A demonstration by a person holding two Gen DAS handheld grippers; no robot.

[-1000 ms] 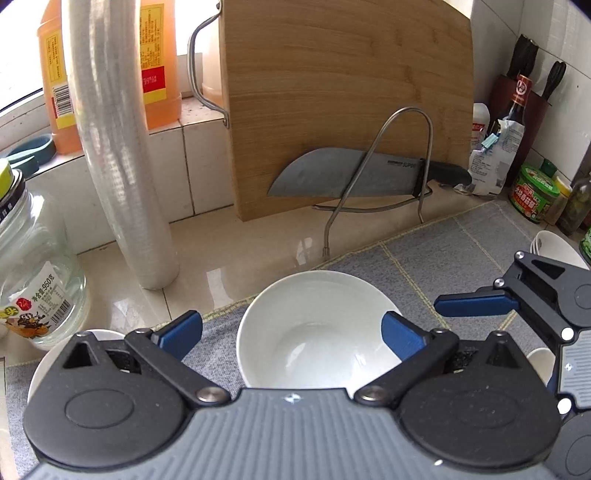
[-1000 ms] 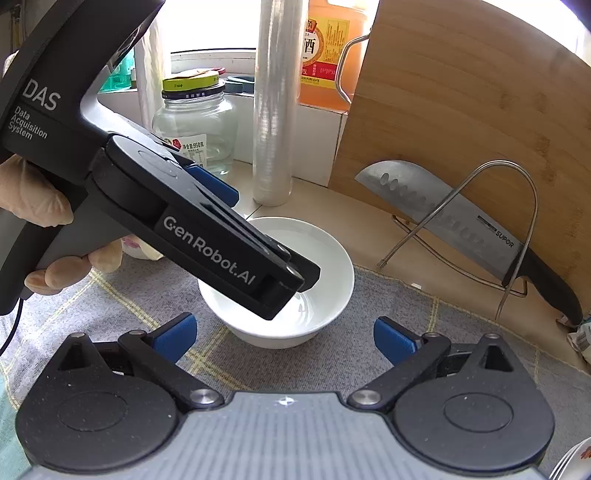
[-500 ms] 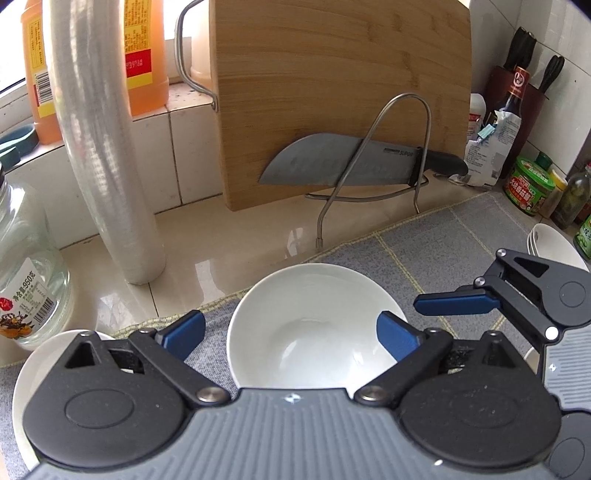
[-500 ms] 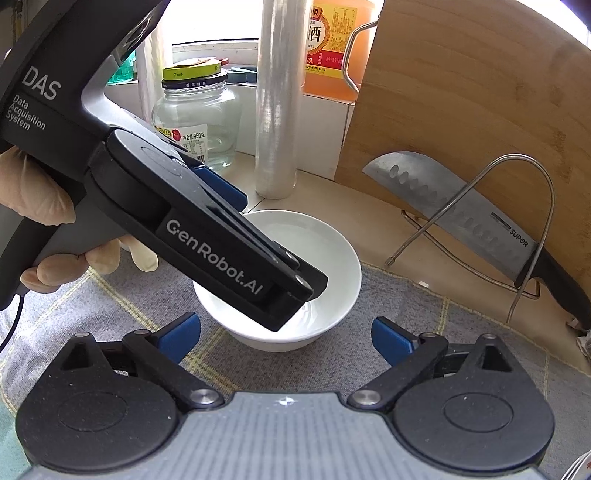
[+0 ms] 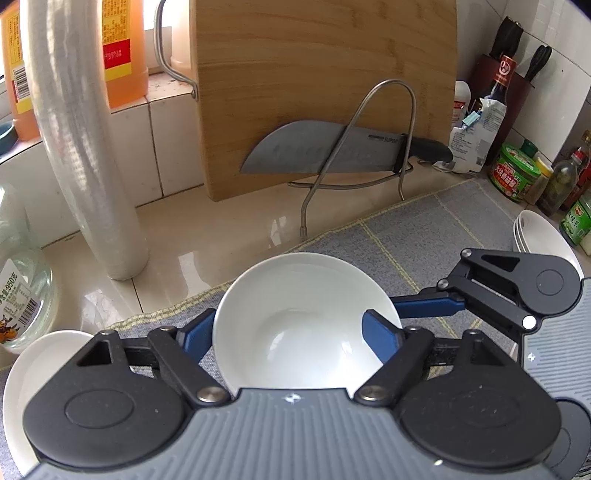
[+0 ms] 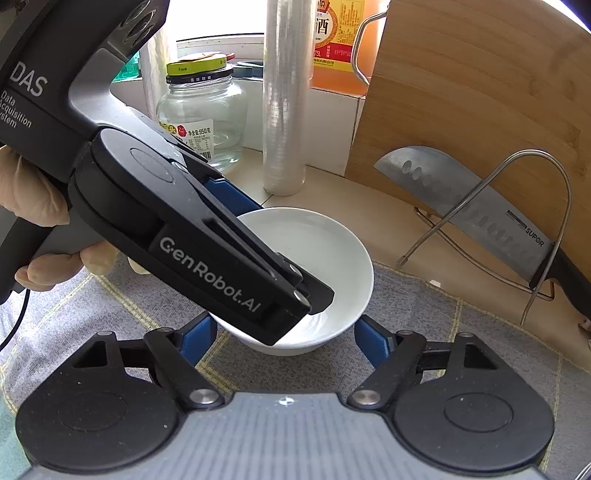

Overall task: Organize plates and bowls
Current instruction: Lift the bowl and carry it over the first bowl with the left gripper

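We clamp the left gripper across the white bowl on the grey mat, just before the cutting board, ready to lift; our right gripper is closing beside it, empty.

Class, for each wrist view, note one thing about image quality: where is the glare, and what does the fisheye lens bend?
Left wrist view: window light glares off the wet countertop, and the cling film roll bows into a curve. Right wrist view: the window behind the glass jar is blown out white, and the cutting board bulges; the white bowl stays sharp.
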